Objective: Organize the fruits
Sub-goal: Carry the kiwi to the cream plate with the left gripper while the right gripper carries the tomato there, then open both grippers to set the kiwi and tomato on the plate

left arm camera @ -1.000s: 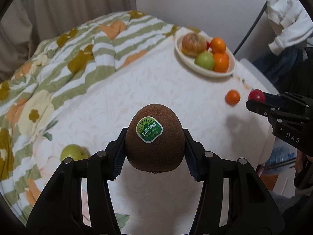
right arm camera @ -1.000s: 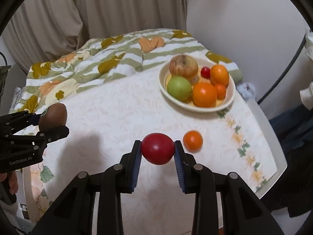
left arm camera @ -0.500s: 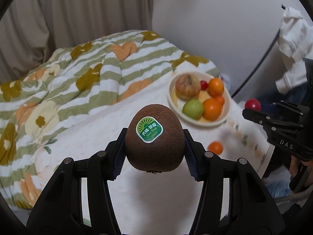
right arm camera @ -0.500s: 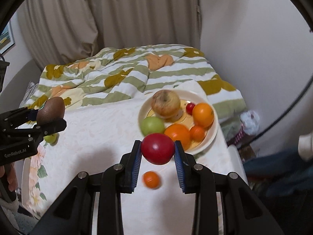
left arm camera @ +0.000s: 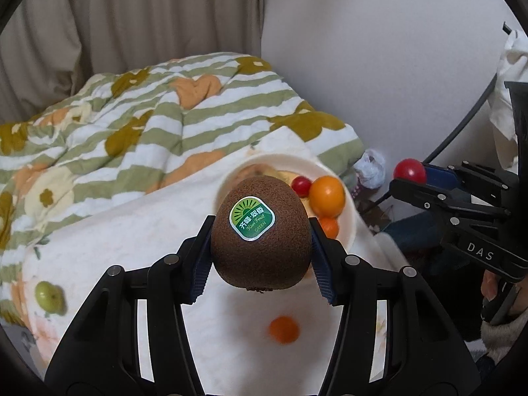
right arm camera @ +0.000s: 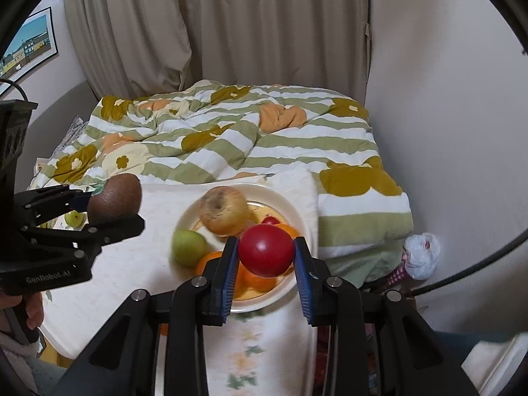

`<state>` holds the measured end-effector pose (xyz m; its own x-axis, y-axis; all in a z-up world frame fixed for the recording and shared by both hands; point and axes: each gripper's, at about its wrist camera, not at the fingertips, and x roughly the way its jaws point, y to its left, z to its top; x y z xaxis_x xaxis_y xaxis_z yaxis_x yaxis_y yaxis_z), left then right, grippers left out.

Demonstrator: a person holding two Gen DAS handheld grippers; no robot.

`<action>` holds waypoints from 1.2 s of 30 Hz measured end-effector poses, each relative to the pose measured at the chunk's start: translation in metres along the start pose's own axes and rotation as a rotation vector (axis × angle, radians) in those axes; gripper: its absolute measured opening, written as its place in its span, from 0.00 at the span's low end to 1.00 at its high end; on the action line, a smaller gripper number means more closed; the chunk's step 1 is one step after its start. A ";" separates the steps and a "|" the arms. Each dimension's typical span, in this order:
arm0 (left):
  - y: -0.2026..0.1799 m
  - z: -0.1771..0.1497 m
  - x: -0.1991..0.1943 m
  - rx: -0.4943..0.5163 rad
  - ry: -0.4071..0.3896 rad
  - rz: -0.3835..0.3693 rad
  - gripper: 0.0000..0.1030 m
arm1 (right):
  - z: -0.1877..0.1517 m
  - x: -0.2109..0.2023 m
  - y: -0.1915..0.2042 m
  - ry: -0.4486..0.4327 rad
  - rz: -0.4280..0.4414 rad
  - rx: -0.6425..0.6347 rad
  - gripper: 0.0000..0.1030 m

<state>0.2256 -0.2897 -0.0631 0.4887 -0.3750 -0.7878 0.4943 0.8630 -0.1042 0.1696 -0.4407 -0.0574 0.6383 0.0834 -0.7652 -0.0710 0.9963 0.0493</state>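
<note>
Your left gripper (left arm camera: 260, 247) is clamped on a brown kiwi (left arm camera: 260, 234), blue pads pressing both sides, green sticker facing the camera. Kiwi is up in the air above the white tablecloth (left arm camera: 132, 241), in front of the near rim of the cream fruit plate (left arm camera: 349, 221)

Your right gripper (right arm camera: 265, 257) is clamped on a red tomato (right arm camera: 265, 250), pads tight on both sides, held in the air over the near part of the plate (right arm camera: 297, 211). In the left wrist view the same gripper (left arm camera: 409, 178) shows at the right edge with the tomato (left arm camera: 409, 171) at its tips, off past the table's right edge. In the right wrist view your left gripper (right arm camera: 109, 211) sits at the left side with the kiwi (right arm camera: 115, 199) in it

On the plate: a big yellowish apple (right arm camera: 224, 210) at the far side, a green apple (right arm camera: 188, 247) at the left rim, an orange (right arm camera: 208, 260) at the near side partly hidden by your fingers, a small red cherry tomato (right arm camera: 270, 220) behind the held tomato. Left wrist view shows the cherry tomato (left arm camera: 302, 186), an orange (left arm camera: 326, 196) and a smaller orange one (left arm camera: 329, 227) on the plate's right side

Loose on the cloth: a small orange fruit (left arm camera: 283, 329), blurred, near the front edge, and a small green fruit (left arm camera: 49, 297) near the left edge. The plate sits at the far right corner of the cloth, just beside the striped floral quilt (right arm camera: 231, 138). Your hand (right arm camera: 29, 310) shows on the left gripper's handle
</note>
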 end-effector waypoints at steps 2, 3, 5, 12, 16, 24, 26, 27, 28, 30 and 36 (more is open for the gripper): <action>-0.009 0.006 0.014 -0.002 0.018 -0.008 0.58 | 0.002 0.005 -0.009 0.008 0.005 -0.004 0.29; -0.012 0.008 0.021 -0.001 0.026 -0.011 0.58 | 0.003 0.008 -0.014 0.011 0.008 -0.002 0.29; -0.020 0.011 0.035 0.004 0.049 -0.018 0.58 | 0.005 0.014 -0.024 0.018 0.017 0.009 0.29; -0.039 0.014 0.078 0.049 0.143 -0.050 0.58 | 0.009 0.033 -0.041 0.031 0.016 0.040 0.29; -0.042 0.013 0.097 0.070 0.199 -0.057 0.58 | 0.010 0.039 -0.048 0.035 0.011 0.061 0.29; -0.040 0.013 0.110 0.076 0.224 -0.081 0.59 | 0.011 0.052 -0.054 0.058 0.003 0.091 0.29; -0.040 0.016 0.109 0.078 0.216 -0.090 0.59 | 0.012 0.053 -0.054 0.060 0.001 0.094 0.29; -0.040 0.017 0.108 0.080 0.213 -0.089 0.60 | 0.013 0.054 -0.055 0.060 0.001 0.096 0.29; -0.040 0.018 0.107 0.082 0.210 -0.087 0.61 | 0.013 0.054 -0.055 0.060 0.002 0.095 0.29; -0.040 0.018 0.103 0.088 0.201 -0.082 0.84 | 0.014 0.054 -0.055 0.058 0.003 0.096 0.29; -0.026 0.019 0.079 0.056 0.141 -0.057 1.00 | 0.019 0.055 -0.052 0.050 0.011 0.079 0.29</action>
<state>0.2645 -0.3484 -0.1113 0.3549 -0.3684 -0.8593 0.5597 0.8199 -0.1203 0.2231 -0.4876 -0.0892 0.5988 0.0953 -0.7952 -0.0164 0.9941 0.1068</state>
